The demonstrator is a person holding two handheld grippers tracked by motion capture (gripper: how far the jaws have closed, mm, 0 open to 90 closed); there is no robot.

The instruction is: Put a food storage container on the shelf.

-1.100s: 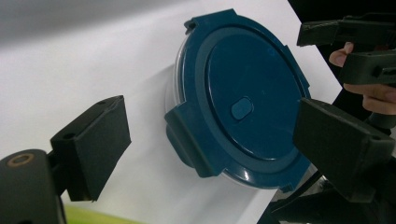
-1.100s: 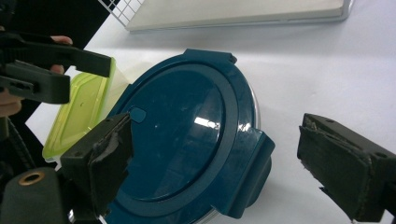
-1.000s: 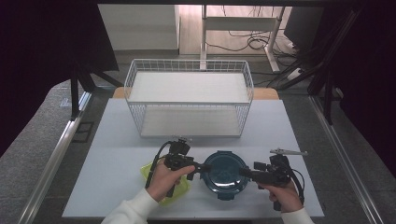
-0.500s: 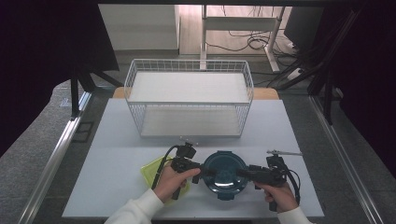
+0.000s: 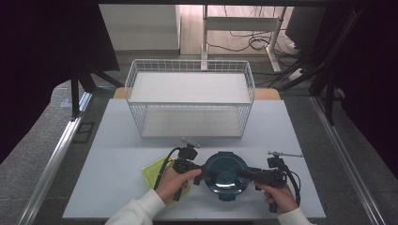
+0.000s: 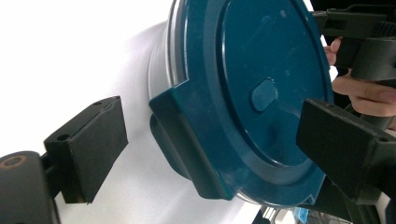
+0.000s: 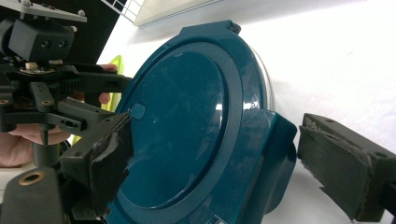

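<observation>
Container point(image 5: 226, 176), round, clear-walled with a dark teal lid, sits on the white bench point(image 5: 117, 140) toward its near edge, in front of the wire basket point(image 5: 189, 98) and well apart from it. Landmark for all positions below: the container. Left of it, partly under the person's left hand point(image 5: 171, 183), lies a yellow-green flat item point(image 5: 152, 171); its kind cannot be told. Left gripper point(image 5: 202, 176) comes in at the container's left side; in the left gripper view its fingers point(image 6: 88, 144) stand apart, one on either side of the lid's left latch tab point(image 6: 187, 140), not clamped on it. The lid carries a small oval mark point(image 6: 264, 93) near its centre. Right gripper point(image 5: 242, 174) comes in at the container's right side, held by the right hand point(image 5: 281, 199); in the right gripper view its fingers point(image 7: 345, 163) are likewise spread, straddling the right latch tab point(image 7: 266, 144), with a visible gap between the tab and the finger on the right. The container rests upright and level on the bench.
</observation>
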